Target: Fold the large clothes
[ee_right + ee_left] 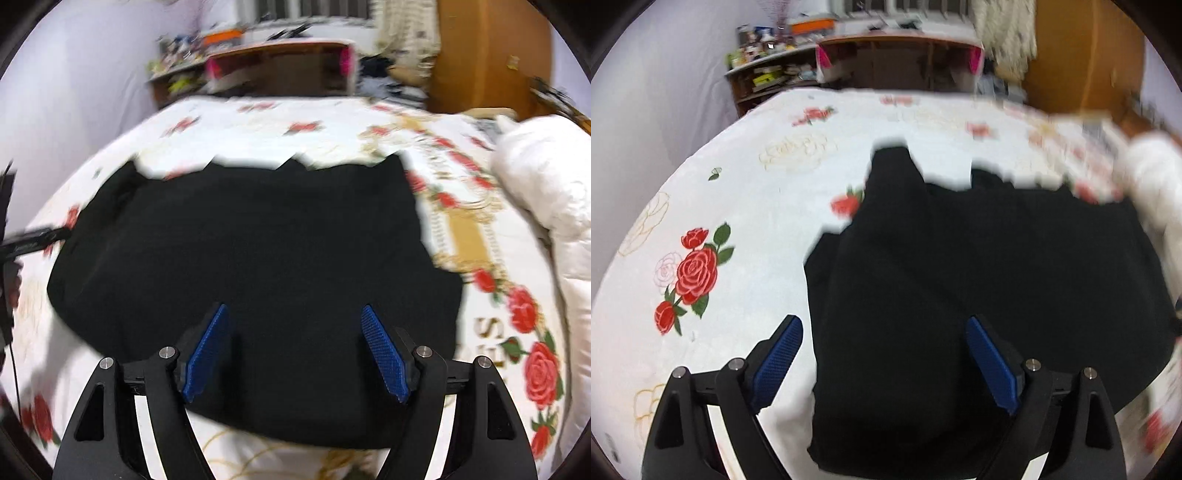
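Lying on the bed (746,192) is a big black garment (979,288). It is spread over a white bedspread (258,122) with red roses on it. In the left wrist view, two narrow parts of the cloth stick out at its far edge. The pictures are blurry, so I cannot tell what kind of clothing it is.

The left gripper (884,354) hangs over the near left part of the black garment. Its two blue fingers (779,362) are wide apart and hold nothing. One finger is above the white bedspread and the other is above the black cloth.

The right gripper (295,347) hangs over the near edge of the black garment. Its blue fingers (384,354) are wide apart too, with nothing between them.

At the far end of the room is a shelf (768,74) packed with small things, too blurry to name. Beside it stands a wooden desk (897,59). A brown wooden cupboard (491,55) is on the right. A puffy white quilt (546,192) is bunched up on the right side of the bed, just beside the black garment.
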A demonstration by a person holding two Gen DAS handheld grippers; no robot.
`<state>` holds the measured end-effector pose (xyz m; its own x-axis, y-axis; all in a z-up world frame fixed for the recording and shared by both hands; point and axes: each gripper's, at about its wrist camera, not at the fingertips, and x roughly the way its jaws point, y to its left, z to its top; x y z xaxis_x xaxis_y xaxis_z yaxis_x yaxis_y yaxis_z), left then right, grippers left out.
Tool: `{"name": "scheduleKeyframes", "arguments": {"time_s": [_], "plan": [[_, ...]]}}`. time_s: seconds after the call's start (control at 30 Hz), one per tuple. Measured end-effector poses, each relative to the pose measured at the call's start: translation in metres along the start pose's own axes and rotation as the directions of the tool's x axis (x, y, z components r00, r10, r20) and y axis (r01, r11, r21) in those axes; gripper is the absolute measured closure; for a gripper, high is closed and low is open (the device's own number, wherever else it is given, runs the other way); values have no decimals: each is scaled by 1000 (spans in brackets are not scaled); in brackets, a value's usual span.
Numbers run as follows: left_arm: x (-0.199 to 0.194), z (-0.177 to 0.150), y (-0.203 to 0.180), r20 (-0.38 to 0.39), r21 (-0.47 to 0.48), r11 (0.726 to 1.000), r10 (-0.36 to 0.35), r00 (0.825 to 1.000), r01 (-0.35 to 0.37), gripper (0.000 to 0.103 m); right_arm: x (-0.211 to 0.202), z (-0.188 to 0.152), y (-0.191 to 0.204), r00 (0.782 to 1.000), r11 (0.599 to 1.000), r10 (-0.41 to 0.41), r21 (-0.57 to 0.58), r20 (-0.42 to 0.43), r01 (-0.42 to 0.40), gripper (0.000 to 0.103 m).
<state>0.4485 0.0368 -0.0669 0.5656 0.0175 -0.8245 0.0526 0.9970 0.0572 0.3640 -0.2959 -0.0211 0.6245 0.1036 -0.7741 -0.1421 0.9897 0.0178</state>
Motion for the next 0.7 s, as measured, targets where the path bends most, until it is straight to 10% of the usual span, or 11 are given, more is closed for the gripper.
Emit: {"name": "scheduleKeyframes", "arguments": {"time_s": [0.1,0.47,0.6,0.7], "plan": [[33,-13,4,-98,-46,999,-31,995,27,9,31,-21,8,997,1000,-18,-1,-72,18,29],[34,-16,17,-90,-162,985,-75,993,60,4,41,-31,2,996,1000,-12,4,-90,12,29],[3,1,26,45,-87,996,16,999,-12,5,3,-20,-18,998,997,-68,41,3,67,29],[23,9,36,-26,-88,992,91,996,-93,5,7,-23,-37,990,987,-133,82,-36,136,29]]}}
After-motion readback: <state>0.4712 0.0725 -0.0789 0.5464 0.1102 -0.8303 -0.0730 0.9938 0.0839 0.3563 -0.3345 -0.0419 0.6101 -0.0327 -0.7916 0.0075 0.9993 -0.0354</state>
